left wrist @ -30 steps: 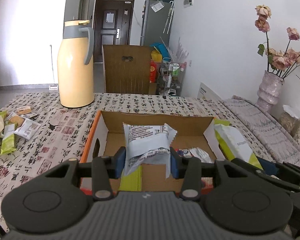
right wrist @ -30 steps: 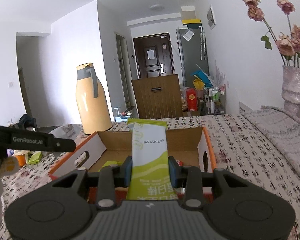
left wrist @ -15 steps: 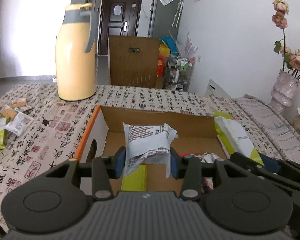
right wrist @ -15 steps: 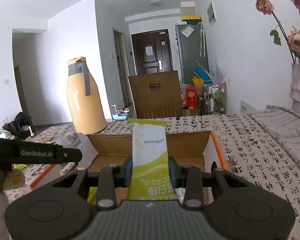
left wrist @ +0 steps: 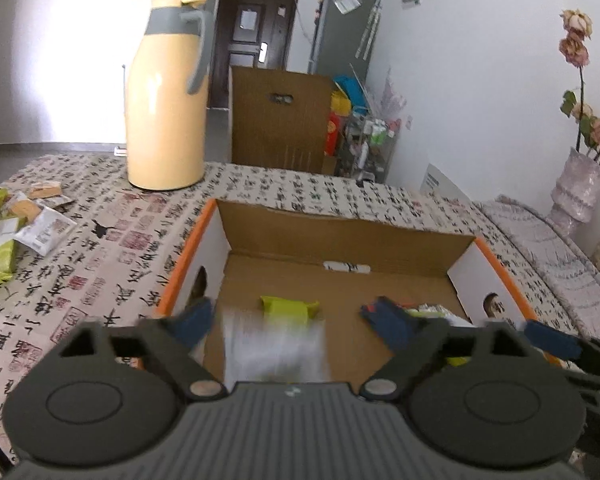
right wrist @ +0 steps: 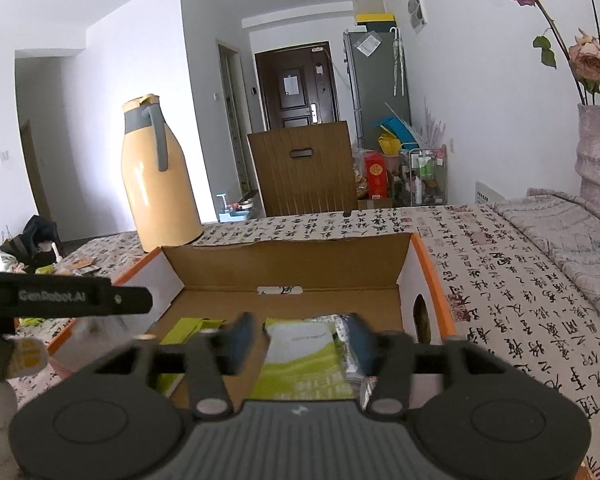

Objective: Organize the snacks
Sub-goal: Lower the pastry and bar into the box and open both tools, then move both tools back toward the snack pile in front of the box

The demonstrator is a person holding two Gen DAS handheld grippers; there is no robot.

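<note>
Over the cardboard box [right wrist: 288, 268], both jaws are opening, packets loose; "GenRobot.AI" marks the left gripper [right wrist: 66, 299].

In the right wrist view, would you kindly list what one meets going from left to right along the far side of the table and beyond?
Tall yellow thermos jug with grey handle → brown wooden chair back with a slot → red box on the floor → pale pink ribbed vase of dried roses.
</note>
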